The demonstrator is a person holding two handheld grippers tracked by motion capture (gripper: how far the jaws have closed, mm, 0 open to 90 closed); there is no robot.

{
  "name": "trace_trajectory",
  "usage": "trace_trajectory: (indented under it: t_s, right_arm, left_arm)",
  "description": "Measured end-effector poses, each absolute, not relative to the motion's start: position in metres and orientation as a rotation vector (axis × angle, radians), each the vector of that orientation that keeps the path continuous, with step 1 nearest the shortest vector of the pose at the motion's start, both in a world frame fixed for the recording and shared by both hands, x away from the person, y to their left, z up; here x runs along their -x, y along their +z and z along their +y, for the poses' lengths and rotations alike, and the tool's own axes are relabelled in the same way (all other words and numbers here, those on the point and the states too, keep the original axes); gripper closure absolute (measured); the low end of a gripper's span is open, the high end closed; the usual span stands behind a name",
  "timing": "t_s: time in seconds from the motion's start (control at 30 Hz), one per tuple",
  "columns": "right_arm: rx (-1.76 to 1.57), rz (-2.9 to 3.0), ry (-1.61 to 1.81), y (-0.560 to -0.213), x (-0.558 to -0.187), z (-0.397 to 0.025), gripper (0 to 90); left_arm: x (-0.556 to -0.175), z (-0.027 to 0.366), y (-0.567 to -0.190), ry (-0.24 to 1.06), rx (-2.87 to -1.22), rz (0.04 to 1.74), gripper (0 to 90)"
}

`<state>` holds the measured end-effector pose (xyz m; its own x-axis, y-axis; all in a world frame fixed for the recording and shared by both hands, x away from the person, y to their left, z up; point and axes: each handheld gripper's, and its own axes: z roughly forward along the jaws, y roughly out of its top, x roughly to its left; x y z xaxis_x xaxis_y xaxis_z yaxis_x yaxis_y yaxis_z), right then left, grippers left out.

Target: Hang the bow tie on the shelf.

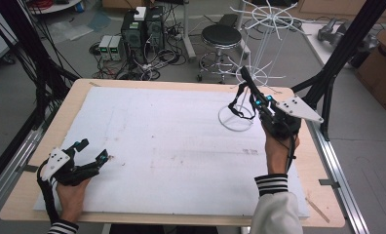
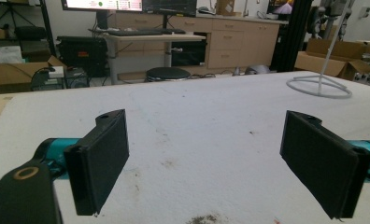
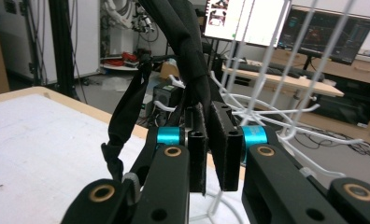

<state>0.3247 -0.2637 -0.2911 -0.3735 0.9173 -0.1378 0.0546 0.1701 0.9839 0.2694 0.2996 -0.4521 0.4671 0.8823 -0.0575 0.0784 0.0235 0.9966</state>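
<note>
A black strap [image 1: 243, 78] hangs pinched between the jaws of my right gripper [image 1: 255, 99], which is raised over the table's far right. In the right gripper view the strap [image 3: 185, 42] rises from the shut gripper [image 3: 207, 140], and a loop of it [image 3: 122, 121] droops on the left. A white wire rack [image 1: 262, 44] stands just behind, its ring base [image 1: 236, 118] on the white board. Its wires [image 3: 267, 70] run close by the jaws. My left gripper [image 1: 94, 150] rests open near the front left, with nothing between its jaws [image 2: 220, 158].
A white foam board [image 1: 171, 141] covers the wooden table [image 1: 79, 87]. A black stool [image 1: 221, 36] and computer towers [image 1: 142, 27] stand on the floor beyond. A black frame post [image 1: 347, 44] and a cardboard box [image 1: 383, 68] are at the right. The rack base [image 2: 319, 87] lies far right.
</note>
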Motion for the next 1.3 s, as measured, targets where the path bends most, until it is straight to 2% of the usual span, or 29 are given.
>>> trace_trajectory:
  t_s: [0.53,1.3]
  right_arm:
    - [-1.02,1.599,1.247,-0.3,-0.353,-0.293,85.0]
    - [-1.039,1.656,1.169,-0.309,-0.368,-0.289,84.9]
  left_arm:
    - [-0.27,0.3,-0.452,0.776,-1.425,0.915,15.8]
    - [-0.27,0.301,-0.452,0.77,-1.424,0.918,15.8]
